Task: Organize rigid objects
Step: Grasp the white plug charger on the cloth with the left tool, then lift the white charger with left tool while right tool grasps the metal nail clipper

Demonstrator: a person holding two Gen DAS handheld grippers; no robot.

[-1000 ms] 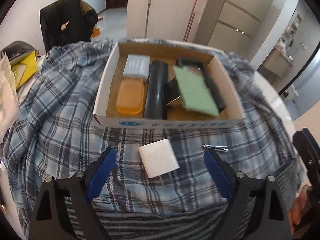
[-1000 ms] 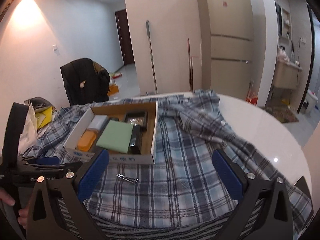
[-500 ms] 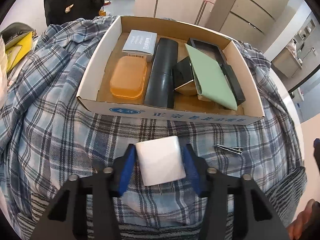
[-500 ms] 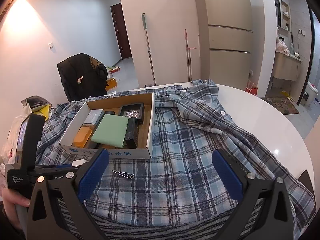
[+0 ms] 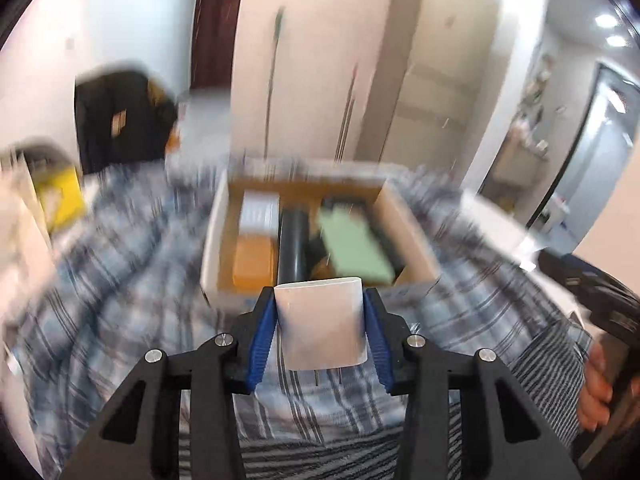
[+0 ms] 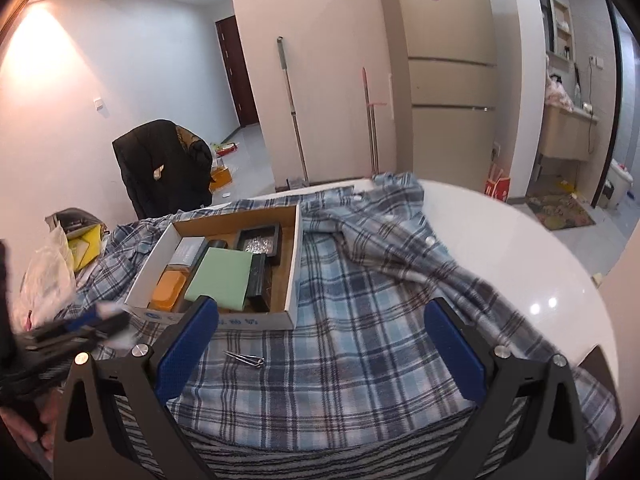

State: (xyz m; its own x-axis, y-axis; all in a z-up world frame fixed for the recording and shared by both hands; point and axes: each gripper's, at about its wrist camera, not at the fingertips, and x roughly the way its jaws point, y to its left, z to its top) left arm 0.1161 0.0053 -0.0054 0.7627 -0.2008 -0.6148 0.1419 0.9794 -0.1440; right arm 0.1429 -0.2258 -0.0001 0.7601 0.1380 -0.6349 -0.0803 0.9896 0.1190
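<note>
In the blurred left wrist view my left gripper (image 5: 319,304) holds a white rounded block (image 5: 322,324) between its blue pads, lifted off the cloth; its jaws are still closing on it. Just beyond stands the open cardboard box (image 5: 210,256) with an orange case (image 5: 254,260), a black cylinder (image 5: 293,248), a green pad (image 5: 354,244) and a small white box (image 5: 260,210). My right gripper (image 6: 320,312) hangs open and empty in front of the box (image 6: 294,276). A small metal clip (image 6: 245,359) lies on the cloth between its fingers.
A blue plaid shirt (image 6: 360,340) covers much of the round white table (image 6: 520,260). A plastic bag (image 6: 44,280) sits at the far left. A chair with a black jacket (image 6: 160,164) stands behind. A person's hand (image 5: 596,376) holds the right gripper.
My left gripper went from wide open to shut on the white block, then lifted it off the cloth and tilted up toward the box. The right gripper stayed put.
</note>
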